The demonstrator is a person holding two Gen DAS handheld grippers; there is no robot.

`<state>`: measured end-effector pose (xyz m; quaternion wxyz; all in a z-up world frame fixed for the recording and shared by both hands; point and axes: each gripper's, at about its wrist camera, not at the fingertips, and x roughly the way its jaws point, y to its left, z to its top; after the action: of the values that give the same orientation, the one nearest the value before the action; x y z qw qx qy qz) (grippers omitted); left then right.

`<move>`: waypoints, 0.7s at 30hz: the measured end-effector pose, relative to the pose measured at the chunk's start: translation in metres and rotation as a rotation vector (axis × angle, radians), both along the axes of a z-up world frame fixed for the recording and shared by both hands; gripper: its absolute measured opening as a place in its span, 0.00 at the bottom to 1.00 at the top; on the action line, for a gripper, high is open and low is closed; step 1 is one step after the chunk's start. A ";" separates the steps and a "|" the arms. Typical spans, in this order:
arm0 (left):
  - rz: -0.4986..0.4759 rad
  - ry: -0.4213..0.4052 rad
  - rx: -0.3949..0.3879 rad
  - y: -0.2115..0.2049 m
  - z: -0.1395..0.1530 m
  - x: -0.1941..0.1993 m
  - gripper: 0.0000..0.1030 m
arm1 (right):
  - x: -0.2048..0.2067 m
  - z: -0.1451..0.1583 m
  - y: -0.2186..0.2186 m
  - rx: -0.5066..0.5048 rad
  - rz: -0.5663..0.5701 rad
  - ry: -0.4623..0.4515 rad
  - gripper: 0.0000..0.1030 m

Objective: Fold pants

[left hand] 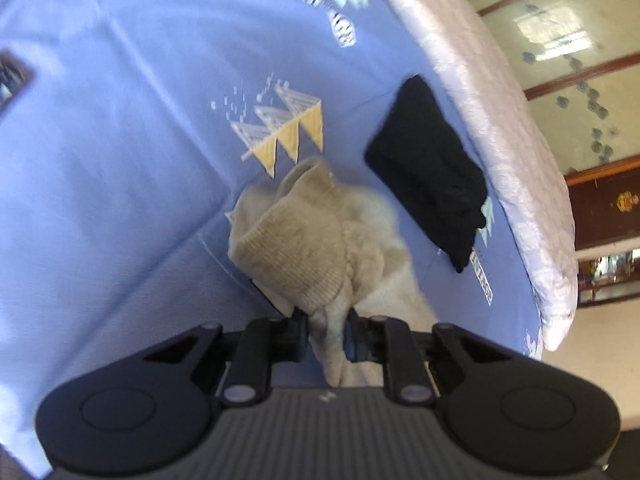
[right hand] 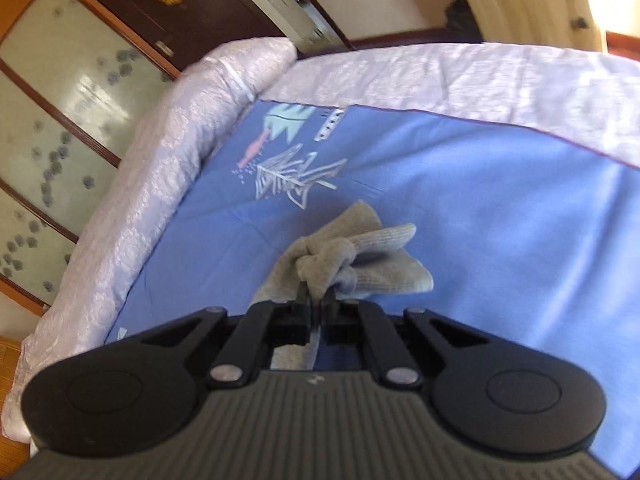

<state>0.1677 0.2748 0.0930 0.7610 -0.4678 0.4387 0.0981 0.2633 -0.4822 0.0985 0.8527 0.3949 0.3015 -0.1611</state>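
The beige knit pants (left hand: 304, 240) hang bunched over the blue bedsheet (left hand: 120, 160). My left gripper (left hand: 326, 320) is shut on a ribbed part of the beige pants and holds it above the sheet. In the right wrist view the same beige pants (right hand: 352, 260) bunch in front of my right gripper (right hand: 318, 300), which is shut on them. The fingertips of both grippers are buried in the fabric. A folded black garment (left hand: 428, 172) lies on the sheet to the right of the left gripper.
The blue sheet (right hand: 480, 220) has printed patterns and lies on a white quilted bed cover (right hand: 168, 152). The bed edge (left hand: 520, 160) runs along the right in the left view. Beyond it stand a wardrobe with frosted glass doors (right hand: 52, 120) and a dark cabinet (left hand: 600, 208).
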 end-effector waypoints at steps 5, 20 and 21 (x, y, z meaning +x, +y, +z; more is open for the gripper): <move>-0.002 0.027 -0.001 0.018 -0.004 -0.052 0.14 | -0.066 0.011 -0.009 -0.030 0.005 -0.005 0.06; 0.010 0.072 0.011 0.031 -0.049 -0.132 0.47 | -0.232 -0.066 -0.004 0.030 -0.104 -0.032 0.34; 0.025 0.032 0.012 0.036 -0.040 -0.135 0.46 | -0.233 -0.062 0.002 0.004 -0.079 -0.030 0.34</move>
<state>0.0331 0.3110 0.0525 0.7554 -0.4669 0.4445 0.1176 0.0300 -0.4805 0.0361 0.8494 0.4105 0.2732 -0.1881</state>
